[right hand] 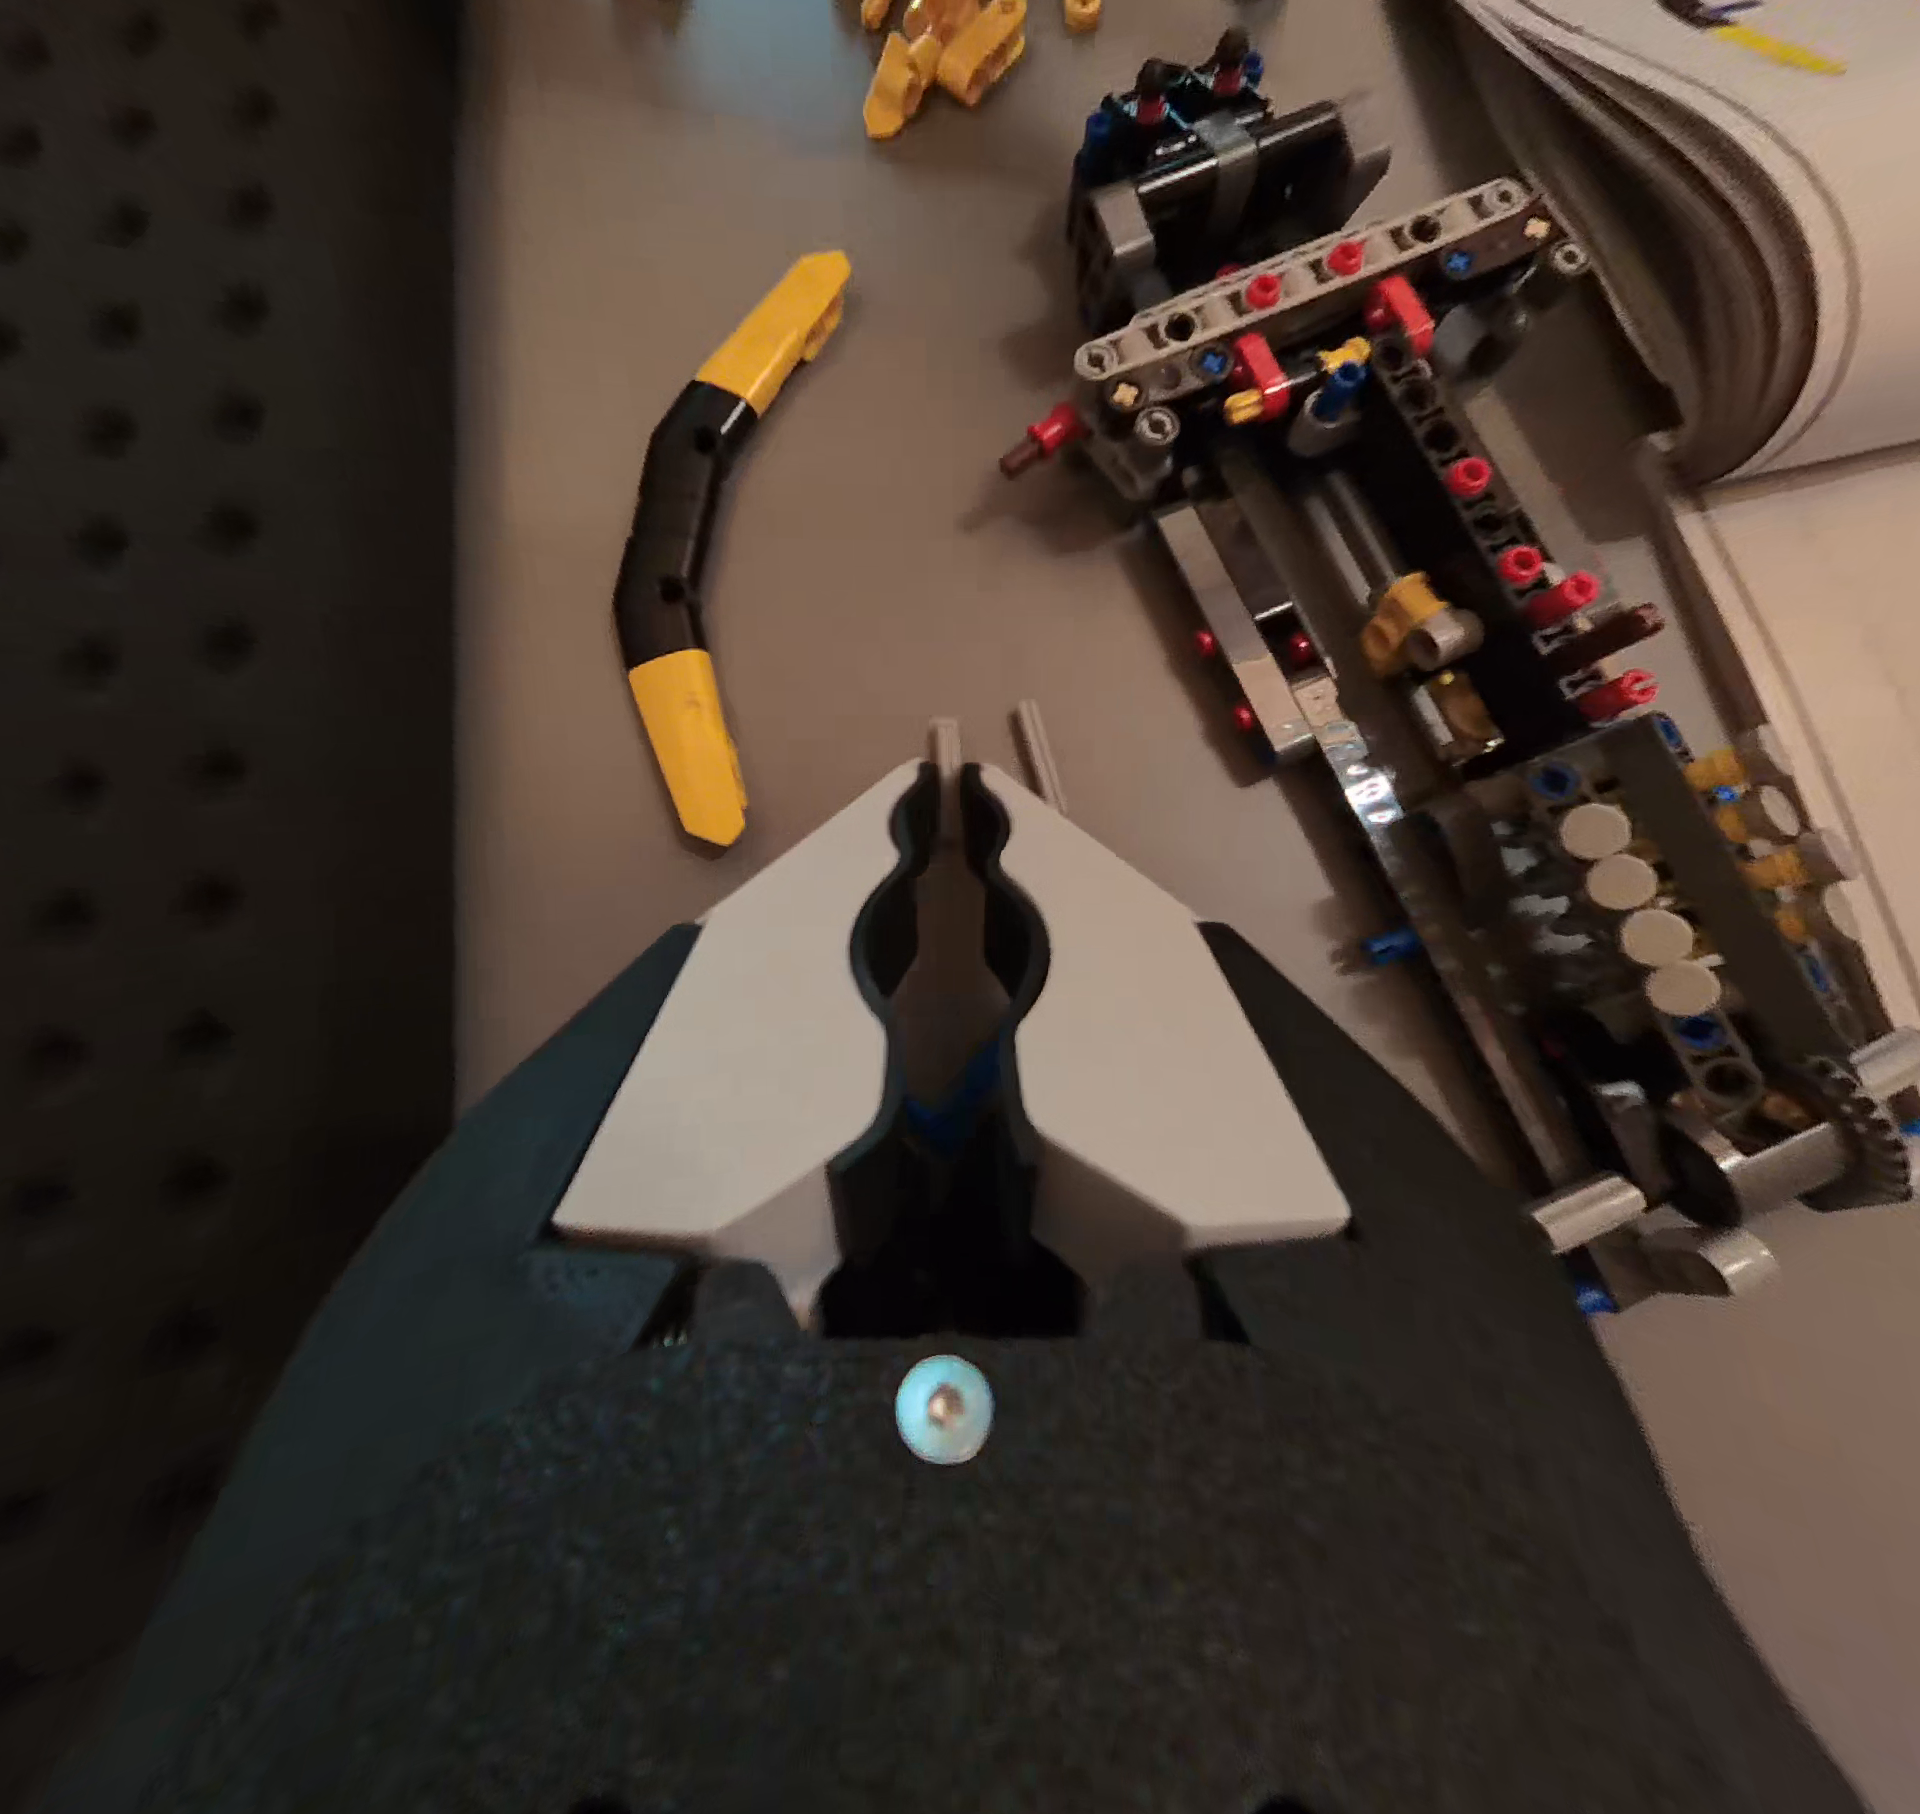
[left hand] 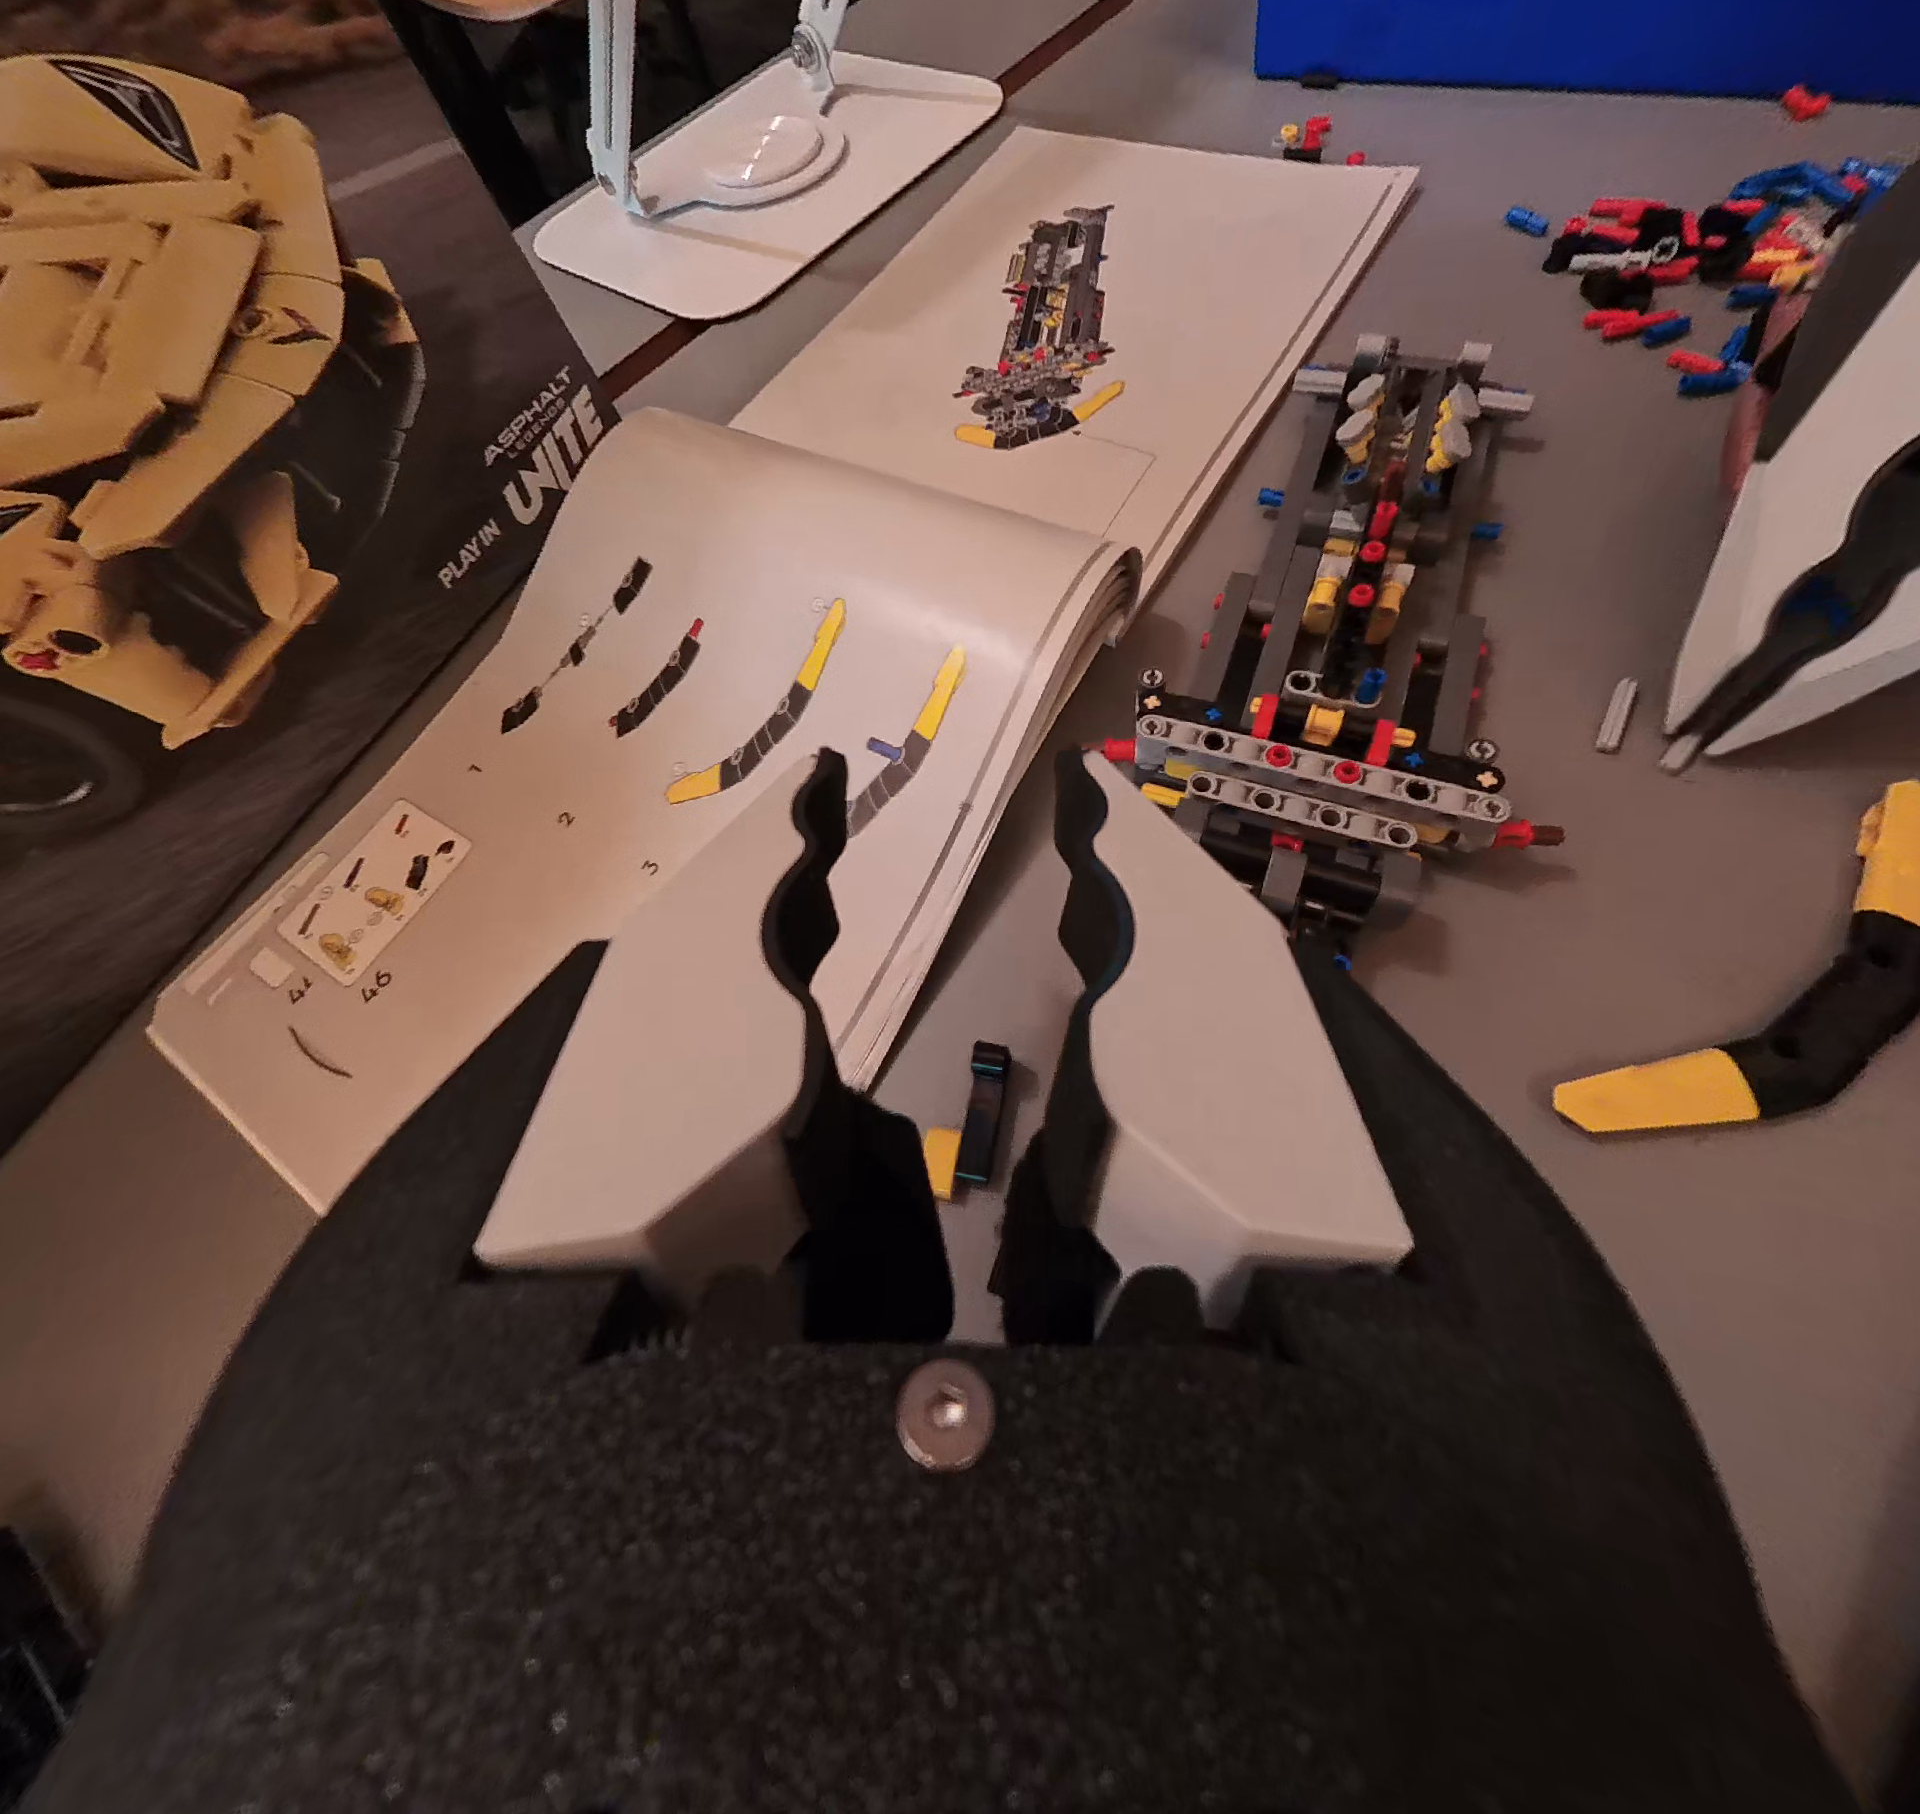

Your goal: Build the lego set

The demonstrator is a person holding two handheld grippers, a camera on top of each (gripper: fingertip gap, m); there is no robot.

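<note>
- The right gripper [right hand: 948, 772] has its jaws nearly closed on a thin grey axle [right hand: 945, 741], pinched at the very tips; the axle's long axis runs straight out along the fingers, its free end poking forward over the worktop [right hand: 831, 569].
- A second grey axle [right hand: 1039, 751] lies loose on the worktop just to the right of those tips, nearly parallel to the held one.
- The chassis [right hand: 1382, 538] lies to the right of and ahead of the right gripper, its long axis running diagonally away towards the booklet [right hand: 1714, 237], which it touches.
- The curved arch [right hand: 691, 538] (black middle, yellow ends) lies to the left of and ahead of the tips, apart from the chassis.
- The left gripper [left hand: 951, 767] hangs with its jaws wide apart and empty, over the booklet's near edge; a small black and yellow piece [left hand: 982, 1110] lies on the worktop between its fingers.
- In my judgement the right gripper is nearer the chassis and the arch, so the axle would have to swing sideways to meet a hole in either.
</note>
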